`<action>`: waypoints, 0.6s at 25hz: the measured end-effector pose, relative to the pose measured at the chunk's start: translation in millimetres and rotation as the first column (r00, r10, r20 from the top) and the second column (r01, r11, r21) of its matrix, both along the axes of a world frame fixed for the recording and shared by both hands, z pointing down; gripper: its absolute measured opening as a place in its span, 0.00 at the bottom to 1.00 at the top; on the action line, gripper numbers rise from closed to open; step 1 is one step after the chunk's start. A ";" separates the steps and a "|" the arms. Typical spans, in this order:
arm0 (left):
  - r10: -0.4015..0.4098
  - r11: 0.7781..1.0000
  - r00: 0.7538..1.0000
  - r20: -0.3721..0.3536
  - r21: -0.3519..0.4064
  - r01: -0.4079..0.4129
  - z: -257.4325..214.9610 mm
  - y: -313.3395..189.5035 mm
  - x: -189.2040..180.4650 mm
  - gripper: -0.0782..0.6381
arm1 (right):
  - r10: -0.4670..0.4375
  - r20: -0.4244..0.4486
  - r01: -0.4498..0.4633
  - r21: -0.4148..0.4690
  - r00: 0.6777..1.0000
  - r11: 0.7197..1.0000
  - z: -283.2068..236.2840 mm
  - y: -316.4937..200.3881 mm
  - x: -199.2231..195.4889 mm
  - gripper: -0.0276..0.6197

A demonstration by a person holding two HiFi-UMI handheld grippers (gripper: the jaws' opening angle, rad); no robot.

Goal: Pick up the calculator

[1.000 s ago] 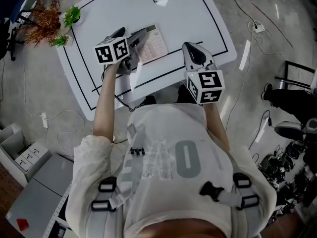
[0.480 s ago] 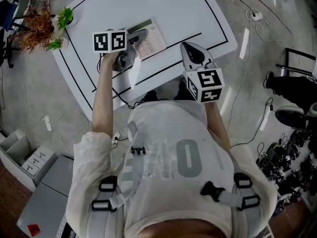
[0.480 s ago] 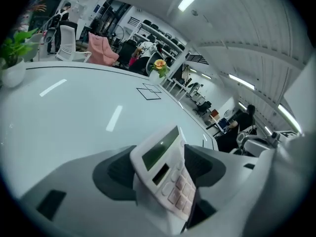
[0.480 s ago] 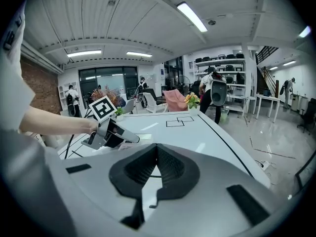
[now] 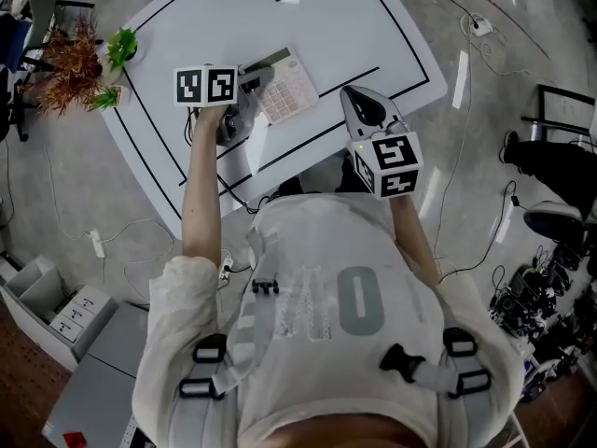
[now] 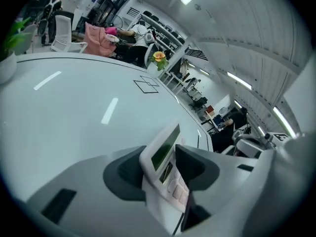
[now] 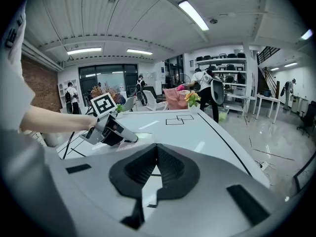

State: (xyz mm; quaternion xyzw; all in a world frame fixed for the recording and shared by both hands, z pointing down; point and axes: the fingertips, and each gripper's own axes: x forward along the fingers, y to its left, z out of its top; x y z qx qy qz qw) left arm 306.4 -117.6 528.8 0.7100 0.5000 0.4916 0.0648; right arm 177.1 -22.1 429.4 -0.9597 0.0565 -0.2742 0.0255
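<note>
Calculator [image 6: 160, 154] between left gripper's [image 6: 165, 169] just-closing jaws

You're standing in an open lab or workshop hall. A white bench [image 5: 345, 17] carries black taped lines, and a power strip [image 5: 481, 27] lies on the bare concrete floor [image 5: 522, 82]. Around you are metal shelving [image 7: 217, 63], a brick wall [image 7: 42, 90], ceiling strip lights [image 7: 193, 15] and rolling chairs [image 6: 61, 33].

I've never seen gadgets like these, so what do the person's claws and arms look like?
Both the left claw and the right claw are smooth grey plastic shells with dark pads inside. Each carries a white cube printed with black square markers. The person wears a pale shirt and grey harness straps.
</note>
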 end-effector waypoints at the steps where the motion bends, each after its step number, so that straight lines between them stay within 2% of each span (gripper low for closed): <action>1: 0.004 1.000 1.000 0.018 -0.011 -0.004 -0.4 2.6 -2.3 0.37 | -0.006 0.006 0.006 0.001 1.000 1.000 1.0 -0.7 0.2 0.05; 4: -0.009 0.995 0.996 0.088 -0.096 0.017 -7.7 12.1 -9.1 0.30 | -0.011 0.011 0.011 0.006 1.000 1.000 1.4 -2.0 0.4 0.05; 7: -0.021 0.962 0.983 0.181 -0.265 0.069 -22.6 26.1 -21.4 0.23 | -0.013 0.014 0.013 0.005 1.000 1.000 1.4 -0.3 -1.8 0.05; 8: -0.031 0.950 0.978 0.205 -0.298 0.093 -24.5 28.9 -24.2 0.23 | -0.013 0.017 0.013 0.003 1.000 1.000 2.4 0.0 -1.6 0.05; 10: -0.055 0.942 0.974 0.219 -0.312 0.124 -23.5 30.8 -25.7 0.23 | -0.011 0.019 0.011 0.004 1.000 1.000 4.6 -1.4 1.7 0.05; 15: -0.077 0.941 0.976 0.202 -0.310 0.139 -21.7 29.8 -24.5 0.22 | -0.018 0.023 0.018 0.011 1.000 1.000 7.2 -9.4 6.3 0.05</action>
